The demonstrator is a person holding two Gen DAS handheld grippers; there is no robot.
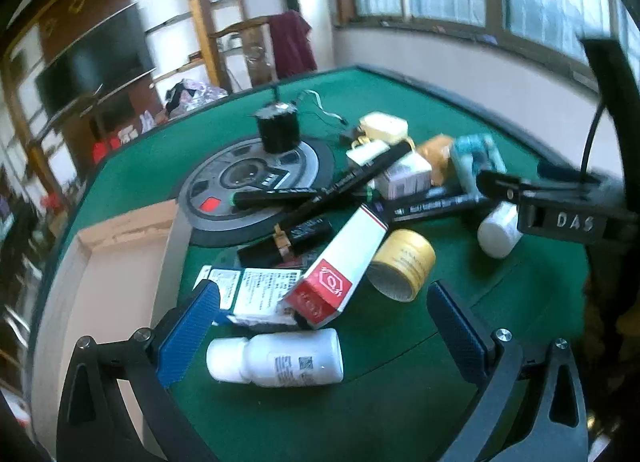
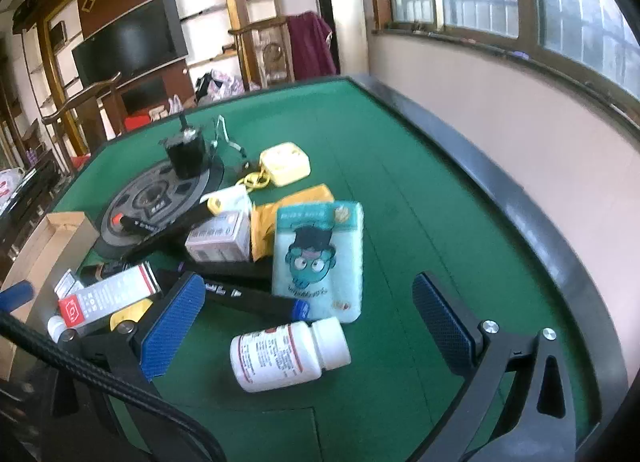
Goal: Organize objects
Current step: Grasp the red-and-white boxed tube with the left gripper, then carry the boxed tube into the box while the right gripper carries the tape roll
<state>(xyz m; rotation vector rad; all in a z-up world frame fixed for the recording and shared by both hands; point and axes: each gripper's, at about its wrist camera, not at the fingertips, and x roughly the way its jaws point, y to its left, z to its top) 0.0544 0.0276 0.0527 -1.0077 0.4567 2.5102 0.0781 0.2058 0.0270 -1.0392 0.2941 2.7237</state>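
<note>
Messy pile on a green tabletop [image 2: 400, 189], everything heaped around a round grey disc [image 1: 256, 177] set in the middle.

Left claw [image 1: 320, 326] spread wide, gripping nothing, angled down over a white bottle [image 1: 280, 358] lying on its side, cap toward the left blue pad. Bottle between the pads but touching neither. Just past it, on the near side of the disc: a red-and-white box [image 1: 340, 266] tilted over some white leaflets [image 1: 260, 290], a yellow tape roll [image 1: 400, 262] beside that box, and black markers [image 1: 344, 185] crisscrossed over the disc's edge. Black cylinder [image 1: 278, 129] standing upright on the far part of the disc. Pale box-like tray [image 1: 120, 282] left of the disc.

Right claw [image 2: 308, 326] also wide open and empty, pointing down at a second white pill bottle [image 2: 288, 354] with a red-printed label, lying between the pads, not pinched. Right of the disc: a tissue pack with a green cartoon face [image 2: 320, 254], a small white carton [image 2: 220, 242], an orange packet [image 2: 296, 197], and a pale yellow case [image 2: 286, 163] on a chain farther back.

Blurry in spots, so small labels unreadable.
</note>
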